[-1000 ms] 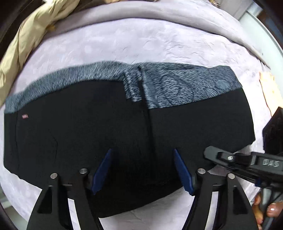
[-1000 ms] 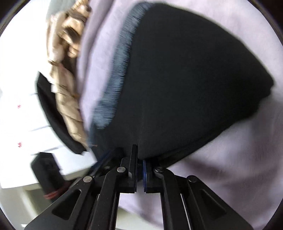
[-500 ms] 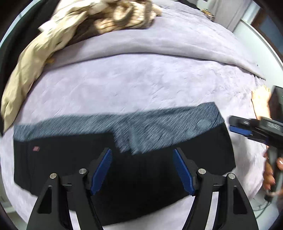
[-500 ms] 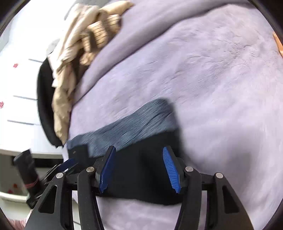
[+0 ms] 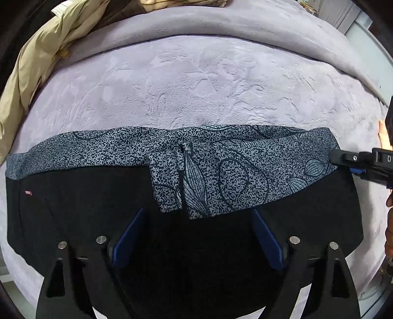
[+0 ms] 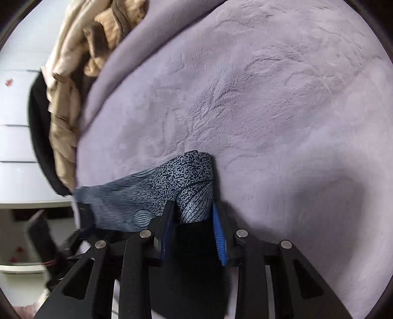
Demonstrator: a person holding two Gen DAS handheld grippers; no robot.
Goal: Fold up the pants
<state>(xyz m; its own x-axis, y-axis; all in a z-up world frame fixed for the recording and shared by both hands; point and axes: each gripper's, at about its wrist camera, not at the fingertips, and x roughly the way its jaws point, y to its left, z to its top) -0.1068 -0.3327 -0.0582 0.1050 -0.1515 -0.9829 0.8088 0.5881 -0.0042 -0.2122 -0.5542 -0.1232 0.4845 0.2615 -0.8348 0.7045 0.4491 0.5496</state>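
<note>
Black pants [image 5: 86,211] with a speckled blue-grey waistband [image 5: 221,166] lie folded flat across a lavender blanket [image 5: 196,86]. My left gripper [image 5: 196,213] hovers over the black cloth near the front edge. Its jaws are opening wide and nothing is pinched between them. In the left wrist view my right gripper [image 5: 343,157] reaches the waistband's right end. In the right wrist view the right gripper [image 6: 192,208] straddles the waistband corner [image 6: 191,176]. Its jaws are closing with the cloth between them, and its blue pad [image 6: 218,235] stands just beside the fabric.
Beige and tan clothes [image 5: 32,81] are heaped at the blanket's far left and also show as a beige heap [image 6: 66,98] in the right wrist view. A grey blanket fold [image 5: 221,22] runs along the back. White drawers [image 6: 17,137] stand beyond the bed. A person's hand [image 5: 389,220] shows at the right edge.
The right gripper let go of the pants' dark edge, swung to the waistband corner and is narrowing around it. The left gripper's jaws have spread wider and moved in over the pants.
</note>
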